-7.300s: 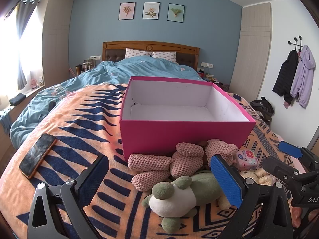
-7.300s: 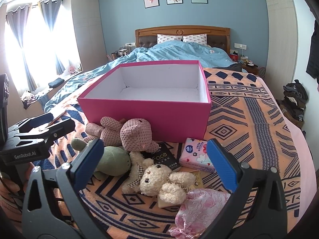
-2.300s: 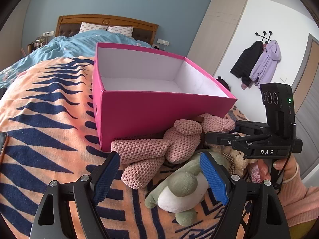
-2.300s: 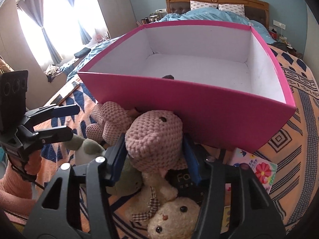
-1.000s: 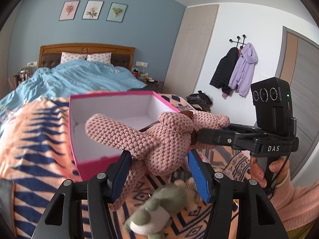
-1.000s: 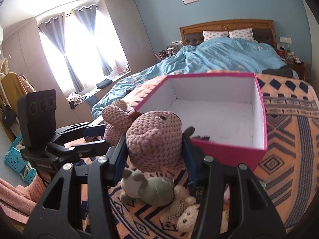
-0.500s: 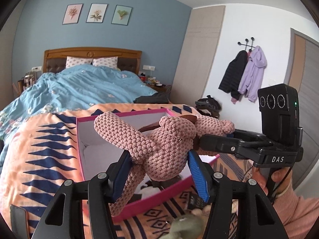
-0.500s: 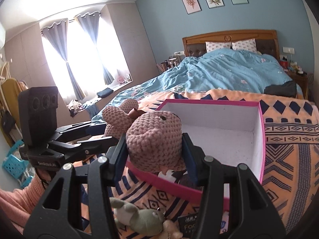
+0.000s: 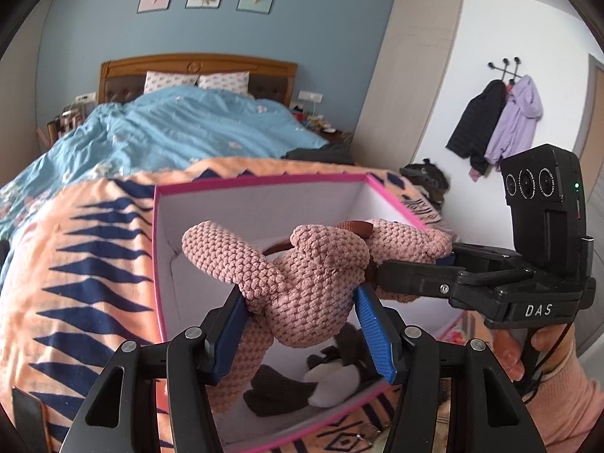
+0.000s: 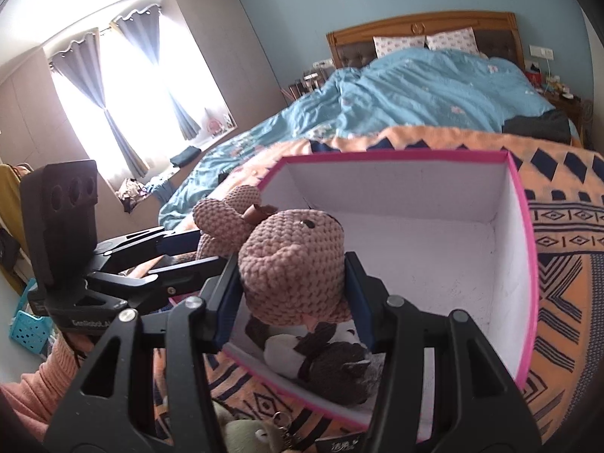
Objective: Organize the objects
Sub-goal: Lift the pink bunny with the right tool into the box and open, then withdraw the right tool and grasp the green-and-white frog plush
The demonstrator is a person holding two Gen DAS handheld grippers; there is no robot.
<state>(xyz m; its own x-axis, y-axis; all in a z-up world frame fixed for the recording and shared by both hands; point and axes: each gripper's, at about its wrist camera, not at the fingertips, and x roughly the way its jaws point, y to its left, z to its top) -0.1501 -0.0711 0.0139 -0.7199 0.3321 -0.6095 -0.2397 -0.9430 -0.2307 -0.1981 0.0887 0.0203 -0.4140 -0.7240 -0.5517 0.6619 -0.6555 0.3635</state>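
Both grippers clamped on pink plush: left gripper on body, right gripper on head, sharing its floppy length. Plush hangs over box, brown toy directly below, prob. ready to drop.

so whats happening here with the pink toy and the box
A person is tidying toys on a bed, using two handheld grippers. Both are clamped on one pink knitted plush toy: the left gripper holds its body and the right gripper holds its head. The toy hangs above the open pink box, not yet set down. A dark brown and white plush already lies inside the box, and a green plush sits on the patterned blanket outside it.
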